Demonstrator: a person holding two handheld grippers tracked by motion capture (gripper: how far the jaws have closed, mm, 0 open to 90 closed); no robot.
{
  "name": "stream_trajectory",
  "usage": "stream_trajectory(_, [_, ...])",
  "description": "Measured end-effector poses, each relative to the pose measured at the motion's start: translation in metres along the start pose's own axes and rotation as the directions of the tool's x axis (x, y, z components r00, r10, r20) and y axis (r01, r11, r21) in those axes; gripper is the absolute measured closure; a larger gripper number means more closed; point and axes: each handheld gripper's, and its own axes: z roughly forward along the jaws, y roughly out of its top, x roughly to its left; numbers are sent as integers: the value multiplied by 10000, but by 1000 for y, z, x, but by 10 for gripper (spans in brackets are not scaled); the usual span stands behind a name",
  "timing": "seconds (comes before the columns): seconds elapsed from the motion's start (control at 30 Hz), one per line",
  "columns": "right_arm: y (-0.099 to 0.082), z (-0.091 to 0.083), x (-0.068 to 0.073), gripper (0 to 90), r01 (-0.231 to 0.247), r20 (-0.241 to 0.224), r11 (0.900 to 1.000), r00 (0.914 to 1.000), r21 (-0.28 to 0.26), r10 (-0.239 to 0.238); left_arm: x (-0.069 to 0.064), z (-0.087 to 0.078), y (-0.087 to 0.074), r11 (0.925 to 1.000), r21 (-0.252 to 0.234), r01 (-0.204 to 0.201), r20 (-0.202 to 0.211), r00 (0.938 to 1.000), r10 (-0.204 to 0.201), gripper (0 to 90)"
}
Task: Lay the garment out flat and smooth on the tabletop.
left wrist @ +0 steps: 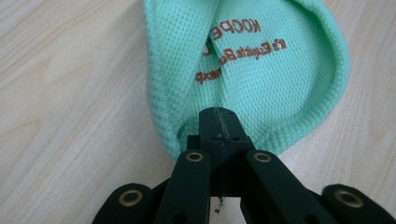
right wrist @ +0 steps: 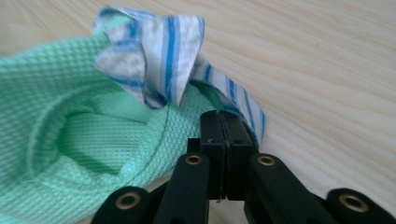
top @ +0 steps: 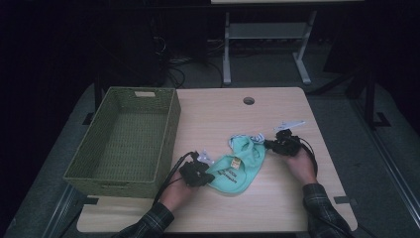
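My left claw (left wrist: 218, 122) was clamped on the rounded hem of the green bib (top: 236, 166), and my right claw (right wrist: 226, 122) was pinched shut on its blue-striped strap (right wrist: 163, 56). The bib lay stretched between them on the pale wooden table (top: 277, 198). A green woven basket (top: 86, 168) stood at the table's left edge; beyond lay grey floor (top: 346, 148) and a dim room

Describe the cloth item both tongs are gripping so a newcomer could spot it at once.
On the wooden table, right of the green woven basket, lies a mint-green bib between the left tongs and right tongs. Its waffle fabric, brown lettering and blue-and-white striped strap set it apart.
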Motion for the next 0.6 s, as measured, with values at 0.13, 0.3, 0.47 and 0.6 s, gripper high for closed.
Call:
stream_trajectory(0.13, [7,-10,1,782,-92,-102,9995,9999,-287,89,0,0,0,10000,22,-3,16,10000,3,897])
stream_trajectory(0.3, [18,-23,2,751,-39,-197,9983,9998,-578,28,0,0,0,10000,16,-3,15,10000,3,897])
stream_trajectory(0.47, [35,-27,7,748,129,-365,9981,9992,-609,-152,1,0,1,10000,34,-87,-10,10000,87,898])
stream_trajectory(0.6, [52,-27,15,749,296,-545,9972,9980,-682,-333,1,0,1,10000,24,-48,-10,10000,48,897])
